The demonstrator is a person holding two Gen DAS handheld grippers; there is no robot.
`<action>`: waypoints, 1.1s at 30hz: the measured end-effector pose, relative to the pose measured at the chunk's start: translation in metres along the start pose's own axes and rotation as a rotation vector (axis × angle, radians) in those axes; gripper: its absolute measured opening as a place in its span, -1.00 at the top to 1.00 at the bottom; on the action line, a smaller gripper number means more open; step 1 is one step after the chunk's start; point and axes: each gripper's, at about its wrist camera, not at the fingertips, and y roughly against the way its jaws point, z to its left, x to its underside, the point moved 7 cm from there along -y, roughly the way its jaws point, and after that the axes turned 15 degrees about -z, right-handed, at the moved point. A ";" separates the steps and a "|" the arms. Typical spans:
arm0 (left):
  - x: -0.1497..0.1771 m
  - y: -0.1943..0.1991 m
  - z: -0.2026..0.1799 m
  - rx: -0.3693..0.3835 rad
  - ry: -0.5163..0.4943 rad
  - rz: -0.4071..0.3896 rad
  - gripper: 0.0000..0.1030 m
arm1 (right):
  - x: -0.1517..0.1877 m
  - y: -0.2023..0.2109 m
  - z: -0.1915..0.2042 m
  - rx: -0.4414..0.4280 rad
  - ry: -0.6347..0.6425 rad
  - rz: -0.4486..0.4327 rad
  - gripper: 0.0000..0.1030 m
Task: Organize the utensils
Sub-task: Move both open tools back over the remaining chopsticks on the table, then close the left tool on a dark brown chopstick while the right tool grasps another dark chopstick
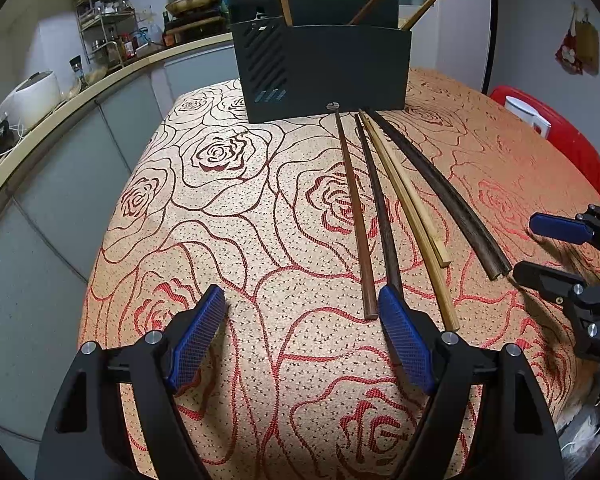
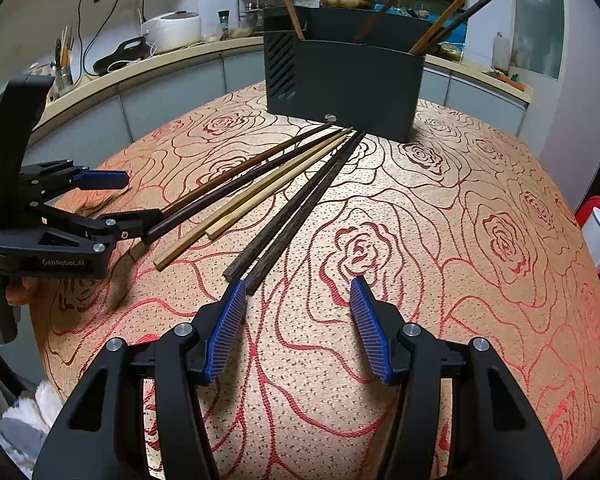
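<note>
We saw chopsticks point(image 1: 384, 200) at frame centre on the bench point(image 1: 260, 240) | light, stiff, slick; grip near ends | left tongs point(image 1: 302, 336), right tongs point(image 2: 298, 328) released, empty

Rose-patterned table point(image 1: 260, 208) bears chopsticks point(image 1: 404, 200) and black holder point(image 1: 328, 68).

six chopsticks point(image 1: 384, 208) fanned flat before a dark holder point(image 1: 324, 64) holding others.
</note>
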 end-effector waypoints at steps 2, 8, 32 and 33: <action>0.001 0.000 0.002 -0.001 0.009 0.003 -0.48 | 0.001 -0.002 0.003 -0.001 0.005 0.007 -0.03; 0.002 -0.001 0.003 0.000 0.032 0.004 -0.48 | -0.001 -0.006 0.011 0.004 0.029 0.004 -0.03; 0.002 0.001 -0.001 -0.020 0.023 -0.010 -0.47 | 0.008 0.007 -0.038 0.145 -0.088 0.003 0.29; 0.001 0.002 -0.002 -0.021 0.018 -0.013 -0.45 | 0.008 0.006 -0.036 0.127 -0.094 0.002 0.29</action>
